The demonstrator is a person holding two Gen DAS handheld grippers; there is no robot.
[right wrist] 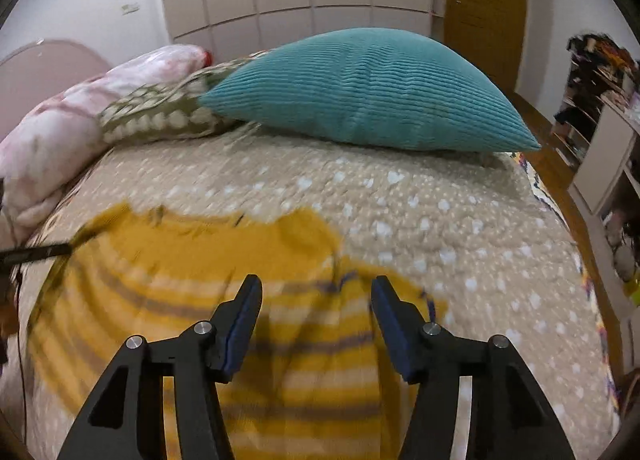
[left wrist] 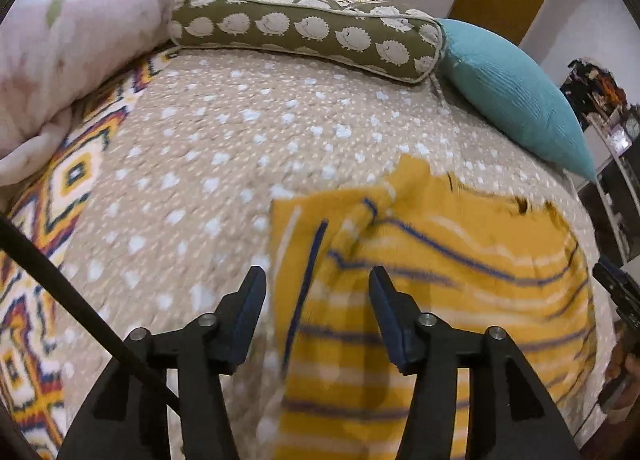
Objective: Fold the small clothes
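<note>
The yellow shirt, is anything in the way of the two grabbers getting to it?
Nothing visible blocks them. The shirt lies flat on the blanket, right under the open left gripper and right gripper. The teal pillow and hedgehog cushion sit farther back, clear of it.

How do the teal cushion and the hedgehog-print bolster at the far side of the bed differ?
The teal cushion is one plain colour with fine ribbing; the hedgehog-print bolster is olive with cream hedgehogs and pale piping. The cushion puffs in the middle and tapers to pointed corners; the bolster is a long, narrow, boxy block. The bolster's other end meets the pink blanket; the cushion sits nearer the door side. Both rest on the spotted beige bedspread, side by side.
</note>
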